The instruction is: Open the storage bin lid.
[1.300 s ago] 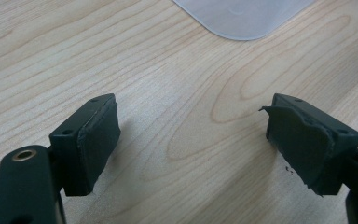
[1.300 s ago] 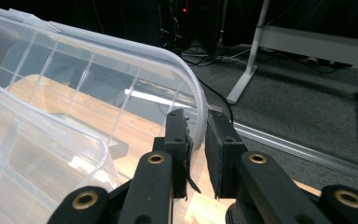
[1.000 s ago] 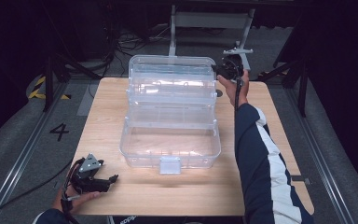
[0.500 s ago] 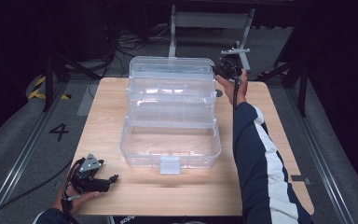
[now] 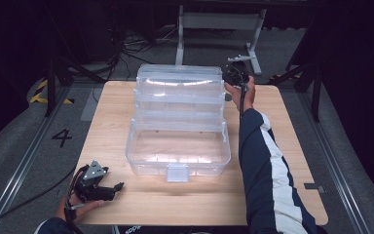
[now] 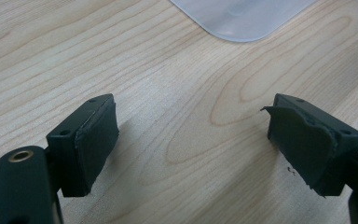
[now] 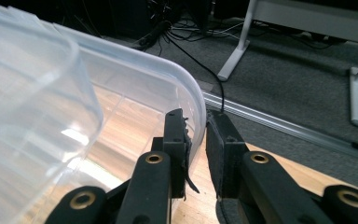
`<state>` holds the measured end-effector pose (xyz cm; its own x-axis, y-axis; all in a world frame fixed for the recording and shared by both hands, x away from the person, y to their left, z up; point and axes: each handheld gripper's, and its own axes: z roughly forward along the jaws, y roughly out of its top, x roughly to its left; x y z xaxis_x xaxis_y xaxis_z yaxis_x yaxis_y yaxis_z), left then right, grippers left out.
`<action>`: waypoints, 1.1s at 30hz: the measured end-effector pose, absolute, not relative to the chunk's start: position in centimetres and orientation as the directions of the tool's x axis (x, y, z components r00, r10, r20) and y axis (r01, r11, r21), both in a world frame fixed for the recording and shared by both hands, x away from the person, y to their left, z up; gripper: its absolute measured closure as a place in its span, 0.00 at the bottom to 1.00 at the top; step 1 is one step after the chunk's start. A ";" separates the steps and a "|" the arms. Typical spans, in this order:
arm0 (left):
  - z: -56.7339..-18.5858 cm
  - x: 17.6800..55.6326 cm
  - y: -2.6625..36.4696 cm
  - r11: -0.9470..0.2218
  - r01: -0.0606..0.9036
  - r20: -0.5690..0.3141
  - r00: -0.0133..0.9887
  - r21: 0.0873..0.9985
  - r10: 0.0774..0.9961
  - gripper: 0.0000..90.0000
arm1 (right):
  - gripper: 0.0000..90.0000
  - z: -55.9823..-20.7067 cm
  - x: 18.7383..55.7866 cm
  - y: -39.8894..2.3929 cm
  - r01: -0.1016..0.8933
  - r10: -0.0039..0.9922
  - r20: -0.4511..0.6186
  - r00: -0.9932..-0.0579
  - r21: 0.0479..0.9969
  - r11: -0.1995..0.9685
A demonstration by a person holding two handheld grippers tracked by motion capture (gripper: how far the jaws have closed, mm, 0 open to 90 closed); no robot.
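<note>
**Right gripper pinching the box's back corner, left idle**

You've got the clear box [image 5: 177, 124] sitting mid-table [image 5: 292, 146], tiers stepped up toward the far edge, latch tab facing you at the front.

Right gripper [image 5: 235, 74]: up at the box's far right corner, arm stretched along the box's right side. In the right gripper view the jaws stand narrow with the box's clear wall [image 7: 193, 112] running between the pads [image 7: 214, 149]. So your right gripper [image 7: 196, 154] is clamped on the rim of the box at that rounded corner. One pad's lining is torn and hangs loose at the lower edge.

Left gripper [image 5: 95, 184]: lying low over the table's near left corner, well apart from the box, pointing right. In the left gripper view the jaws stand wide, bare wood between them, nothing held. Your left gripper [image 6: 191, 144] looks across the table toward a rounded corner of the box's base [image 6: 242, 18] at the top of that view, not touching it. The right-hand pad [image 6: 298, 144] there has a ragged edge too.

Floor behind the table: cables [image 5: 141, 48] and a white frame [image 5: 219, 22], clear of your work.
</note>
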<state>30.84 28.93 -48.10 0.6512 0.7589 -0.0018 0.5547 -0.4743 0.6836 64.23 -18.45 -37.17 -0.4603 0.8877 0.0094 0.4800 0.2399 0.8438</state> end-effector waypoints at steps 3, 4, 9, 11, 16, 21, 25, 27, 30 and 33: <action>-48.1 30.8 28.9 -0.472 0.557 -0.006 0.651 0.683 0.759 0.18 | 0.88 -37.9 64.4 -18.5 0.483 0.890 0.004 -0.457 0.841 0.244; -48.1 30.9 28.9 -0.474 0.555 -0.002 0.651 0.684 0.759 0.18 | 0.88 -38.0 64.4 -18.6 0.479 0.887 0.024 -0.461 0.848 0.227; -48.1 30.8 28.9 -0.472 0.557 -0.006 0.651 0.683 0.759 0.18 | 0.88 -38.1 64.4 -18.7 0.476 0.886 0.023 -0.462 0.850 0.226; -48.1 30.8 28.9 -0.472 0.558 -0.007 0.651 0.683 0.759 0.18 | 0.88 -38.1 64.3 -18.7 0.476 0.888 0.024 -0.458 0.851 0.223; -48.1 30.8 28.9 -0.471 0.558 -0.007 0.650 0.683 0.760 0.18 | 0.88 -38.1 64.2 -18.6 0.473 0.892 0.024 -0.451 0.854 0.216; -48.1 30.8 28.9 -0.474 0.555 -0.002 0.651 0.684 0.759 0.18 | 0.87 -38.0 64.2 -18.6 0.468 0.889 0.017 -0.457 0.855 0.224; -48.1 30.8 28.9 -0.472 0.557 -0.006 0.650 0.683 0.760 0.18 | 0.87 -38.0 64.1 -18.6 0.466 0.889 0.016 -0.458 0.856 0.225; -48.1 30.8 28.9 -0.474 0.555 -0.002 0.650 0.684 0.760 0.18 | 0.87 -38.0 64.1 -18.7 0.465 0.888 0.016 -0.460 0.856 0.226; -48.1 30.8 28.9 -0.474 0.555 -0.002 0.651 0.684 0.759 0.18 | 0.87 -37.9 64.0 -18.6 0.466 0.889 0.008 -0.458 0.854 0.232; -48.1 30.8 28.9 -0.473 0.555 -0.002 0.650 0.684 0.760 0.18 | 0.87 -37.8 64.0 -18.6 0.460 0.889 0.000 -0.458 0.856 0.237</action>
